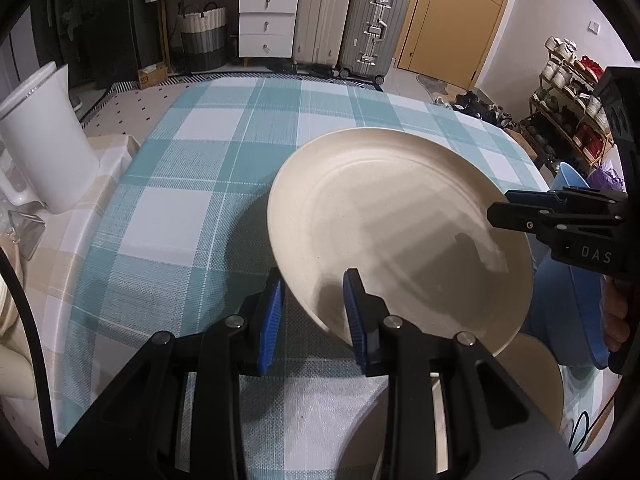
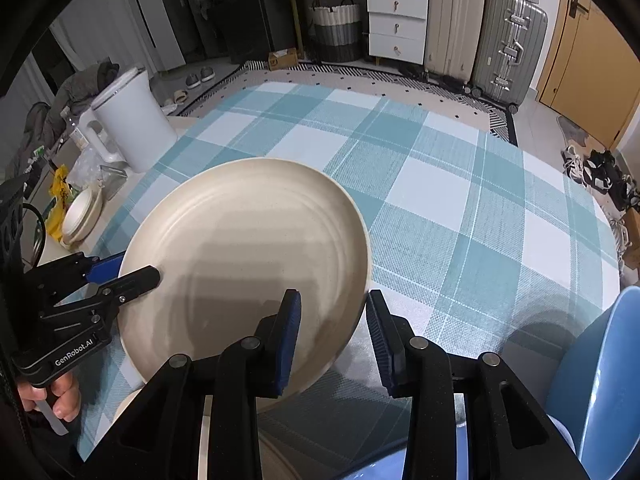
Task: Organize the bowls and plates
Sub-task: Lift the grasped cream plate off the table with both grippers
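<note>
Cream plate [image 1: 400, 232] hangs tilted above the checked desk [image 1: 192, 168], gripped at opposite edges by both tools. Left tool [image 1: 314, 316] has its blue pads set either side of the plate's near rim, and right tool [image 2: 332, 336] likewise straddles the rim on its side, both holding the plate. Blue bowl [image 2: 600, 380] sits close by, near the desk's right edge.
</note>
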The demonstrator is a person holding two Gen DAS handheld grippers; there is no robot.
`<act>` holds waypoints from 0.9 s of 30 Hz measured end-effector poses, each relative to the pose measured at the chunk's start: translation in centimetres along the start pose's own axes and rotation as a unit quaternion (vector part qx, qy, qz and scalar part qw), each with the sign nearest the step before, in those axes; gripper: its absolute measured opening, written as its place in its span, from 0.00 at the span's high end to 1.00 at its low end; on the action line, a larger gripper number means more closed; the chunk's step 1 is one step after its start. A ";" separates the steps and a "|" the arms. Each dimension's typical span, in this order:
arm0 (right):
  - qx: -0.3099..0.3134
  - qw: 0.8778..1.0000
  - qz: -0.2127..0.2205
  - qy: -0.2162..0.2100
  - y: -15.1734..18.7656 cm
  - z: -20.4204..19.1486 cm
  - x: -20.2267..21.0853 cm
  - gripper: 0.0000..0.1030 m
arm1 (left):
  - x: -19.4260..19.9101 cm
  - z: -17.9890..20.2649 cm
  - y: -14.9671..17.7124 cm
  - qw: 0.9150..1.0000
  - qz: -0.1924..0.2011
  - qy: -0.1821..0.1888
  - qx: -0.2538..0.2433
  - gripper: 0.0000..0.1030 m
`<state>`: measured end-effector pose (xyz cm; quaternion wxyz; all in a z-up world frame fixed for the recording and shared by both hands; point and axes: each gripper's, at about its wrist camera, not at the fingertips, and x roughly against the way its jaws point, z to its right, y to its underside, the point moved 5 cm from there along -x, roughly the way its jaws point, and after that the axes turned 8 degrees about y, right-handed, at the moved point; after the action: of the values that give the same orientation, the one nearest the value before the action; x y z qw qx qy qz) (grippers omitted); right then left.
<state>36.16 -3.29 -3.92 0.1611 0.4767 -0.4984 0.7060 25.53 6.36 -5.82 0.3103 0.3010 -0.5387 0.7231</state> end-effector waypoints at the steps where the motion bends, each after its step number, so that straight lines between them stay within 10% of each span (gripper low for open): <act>1: 0.000 1.000 0.002 0.001 0.0 -0.1 0.2 0.65 | 0.3 0.1 0.0 1.000 0.003 0.000 -0.001 0.74; 27: 0.002 0.997 0.077 -0.001 2.6 -1.7 9.7 0.65 | 9.8 3.1 1.5 0.998 0.052 0.008 -0.019 0.74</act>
<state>28.69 -5.38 2.68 0.1045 0.4378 -0.5329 0.7166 18.57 4.26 1.57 0.2818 0.2611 -0.5646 0.7305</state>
